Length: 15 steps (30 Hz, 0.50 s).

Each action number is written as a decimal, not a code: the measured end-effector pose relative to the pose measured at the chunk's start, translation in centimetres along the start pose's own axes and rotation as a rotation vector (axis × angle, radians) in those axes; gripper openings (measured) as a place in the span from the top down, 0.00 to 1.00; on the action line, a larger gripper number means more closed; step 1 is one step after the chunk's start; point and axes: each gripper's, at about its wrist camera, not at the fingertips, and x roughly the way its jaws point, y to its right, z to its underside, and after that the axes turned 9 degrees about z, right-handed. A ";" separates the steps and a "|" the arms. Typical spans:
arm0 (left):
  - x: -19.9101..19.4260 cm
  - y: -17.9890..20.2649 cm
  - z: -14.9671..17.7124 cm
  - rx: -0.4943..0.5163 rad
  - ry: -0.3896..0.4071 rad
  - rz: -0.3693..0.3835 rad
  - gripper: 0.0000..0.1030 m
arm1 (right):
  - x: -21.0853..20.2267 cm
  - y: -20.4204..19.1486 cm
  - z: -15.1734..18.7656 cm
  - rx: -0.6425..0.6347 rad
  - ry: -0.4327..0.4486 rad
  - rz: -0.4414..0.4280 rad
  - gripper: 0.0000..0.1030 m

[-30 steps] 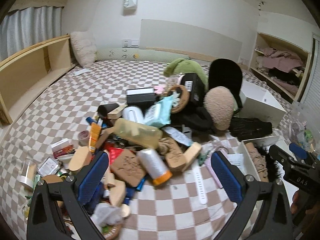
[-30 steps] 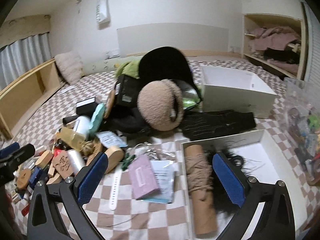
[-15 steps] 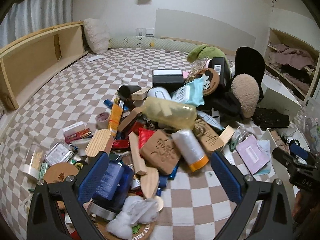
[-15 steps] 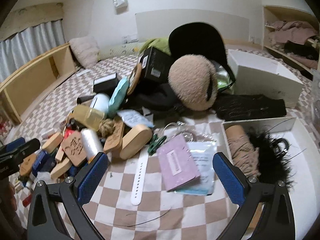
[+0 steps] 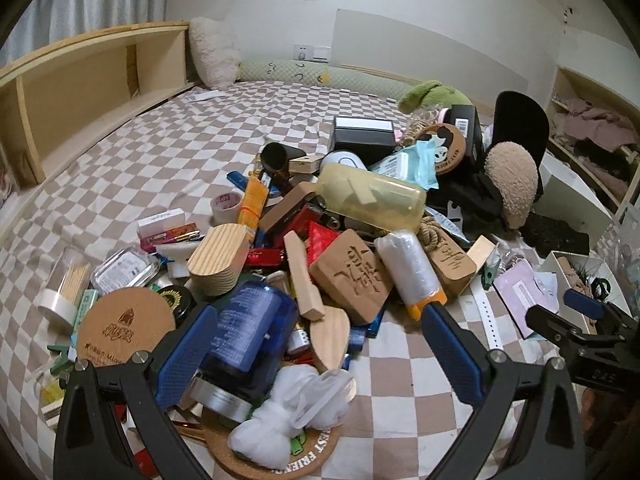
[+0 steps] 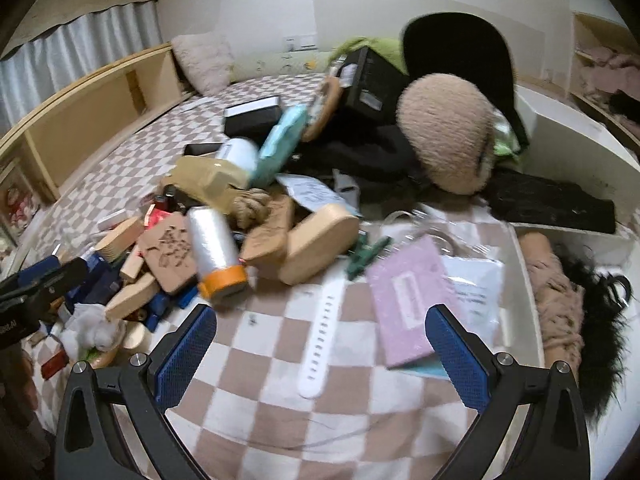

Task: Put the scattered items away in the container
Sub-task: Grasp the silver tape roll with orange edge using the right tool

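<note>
In the white box (image 6: 524,280), beige roll (image 6: 556,300), black fluff (image 6: 600,340); both grippers (image 5: 320,344) (image 6: 322,344) wide, empty.

Right wrist view is smeared with motion blur, so the engraved wooden block (image 6: 170,254) is unreadable; white container (image 6: 528,280) runs off frame.

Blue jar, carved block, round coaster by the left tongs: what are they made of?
Blue jar: looks like translucent glossy plastic, since light shows through it; its cap looks like metal.
Carved block: probably wood or fibreboard, matte brown with an engraved character.
Round coaster: looks like cork, with a speckled tan matte face and a printed logo.
</note>
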 end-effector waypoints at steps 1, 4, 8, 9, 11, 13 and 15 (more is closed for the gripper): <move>-0.2 -0.3 0.2 -0.011 0.007 -0.005 0.01 | 0.2 -0.5 -0.2 -0.005 0.000 -0.017 0.00; -0.8 -1.1 0.5 -0.034 0.026 -0.015 0.01 | 1.1 -1.9 -0.5 0.006 -0.021 -0.081 0.00; -1.6 -1.7 0.8 -0.037 0.045 -0.033 0.01 | 2.9 -3.3 -0.4 0.078 -0.077 -0.174 0.00; -1.7 -1.8 0.9 -0.036 0.050 -0.035 0.01 | 3.4 -3.7 -0.3 0.093 -0.090 -0.194 0.00; -2.0 -2.0 0.9 -0.043 0.056 -0.023 0.01 | 4.2 -4.6 -0.1 0.105 -0.106 -0.213 0.05; -2.2 -2.3 0.9 -0.053 0.061 -0.009 0.01 | 5.0 -5.3 -0.2 0.096 -0.103 -0.198 0.13; -2.3 -2.5 0.9 -0.063 0.068 0.004 0.01 | 5.7 -6.0 -0.2 0.086 -0.101 -0.183 0.17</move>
